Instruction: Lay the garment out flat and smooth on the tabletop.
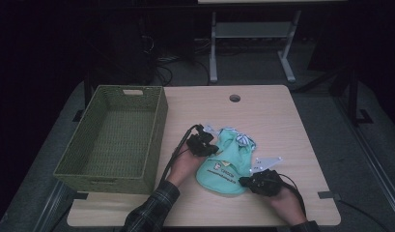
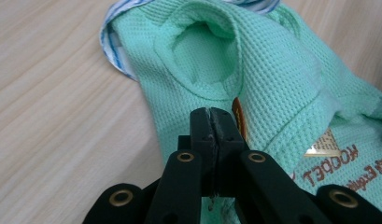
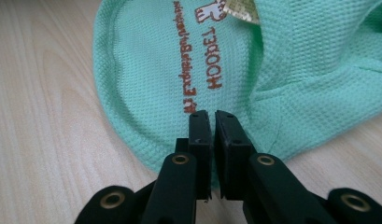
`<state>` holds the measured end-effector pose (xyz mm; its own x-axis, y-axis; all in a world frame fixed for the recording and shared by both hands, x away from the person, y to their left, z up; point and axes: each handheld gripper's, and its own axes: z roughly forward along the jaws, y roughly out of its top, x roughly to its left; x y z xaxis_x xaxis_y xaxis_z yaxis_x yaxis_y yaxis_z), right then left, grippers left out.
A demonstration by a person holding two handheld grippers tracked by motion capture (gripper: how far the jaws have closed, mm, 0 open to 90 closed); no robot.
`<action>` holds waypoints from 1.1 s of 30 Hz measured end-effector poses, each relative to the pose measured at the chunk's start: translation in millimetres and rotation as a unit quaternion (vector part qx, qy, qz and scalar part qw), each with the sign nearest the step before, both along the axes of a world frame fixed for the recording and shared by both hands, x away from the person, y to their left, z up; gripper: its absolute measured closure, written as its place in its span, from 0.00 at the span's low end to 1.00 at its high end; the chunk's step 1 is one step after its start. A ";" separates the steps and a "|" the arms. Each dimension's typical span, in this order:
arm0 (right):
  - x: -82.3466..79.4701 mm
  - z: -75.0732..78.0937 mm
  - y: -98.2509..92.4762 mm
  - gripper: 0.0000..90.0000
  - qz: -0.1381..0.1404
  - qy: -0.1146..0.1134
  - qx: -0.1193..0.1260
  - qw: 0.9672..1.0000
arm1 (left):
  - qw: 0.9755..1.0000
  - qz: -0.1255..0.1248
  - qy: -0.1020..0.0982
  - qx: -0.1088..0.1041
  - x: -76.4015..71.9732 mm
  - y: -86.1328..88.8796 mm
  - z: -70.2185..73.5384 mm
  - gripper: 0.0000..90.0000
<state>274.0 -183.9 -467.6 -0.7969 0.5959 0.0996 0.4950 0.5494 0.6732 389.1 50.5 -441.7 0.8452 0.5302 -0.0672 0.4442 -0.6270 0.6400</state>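
A small mint-green garment (image 1: 226, 162) with brown printed lettering and a striped collar lies crumpled on the wooden table, near the front centre. My left gripper (image 1: 212, 150) sits at its left edge. In the left gripper view its jaws are pressed together on the waffle fabric (image 2: 272, 70) just below an armhole, so the left gripper (image 2: 212, 114) is shut on the garment. My right gripper (image 1: 243, 181) is at the garment's lower right hem. In the right gripper view the right gripper (image 3: 212, 116) pinches the rounded hem of the garment (image 3: 146, 70) under the lettering.
A green woven basket (image 1: 159, 121) stands with nothing in it on the left part of the table (image 1: 282, 125), close to my left hand. A round cable hole (image 1: 234, 98) is at the back centre. Dark floor and desk legs lie beyond.
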 end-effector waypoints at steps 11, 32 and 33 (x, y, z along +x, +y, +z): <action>-0.8 0.8 0.6 0.95 -0.002 0.001 -0.006 1.000 | 1.000 0.005 -0.015 -0.005 -0.5 3.4 3.7 0.99; -0.9 0.9 0.3 0.95 -0.003 0.001 -0.007 1.000 | 0.999 0.009 0.031 0.008 1.6 1.9 -13.8 0.96; -0.8 0.9 0.3 0.95 -0.003 0.001 -0.007 1.000 | 0.999 0.009 0.029 0.015 1.9 2.1 -14.7 1.00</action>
<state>273.2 -183.7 -466.7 -0.7932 0.6018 0.0929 0.4993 0.5555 0.6649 391.0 52.6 -456.5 0.8305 0.5479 -0.1003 0.4919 -0.6368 0.5938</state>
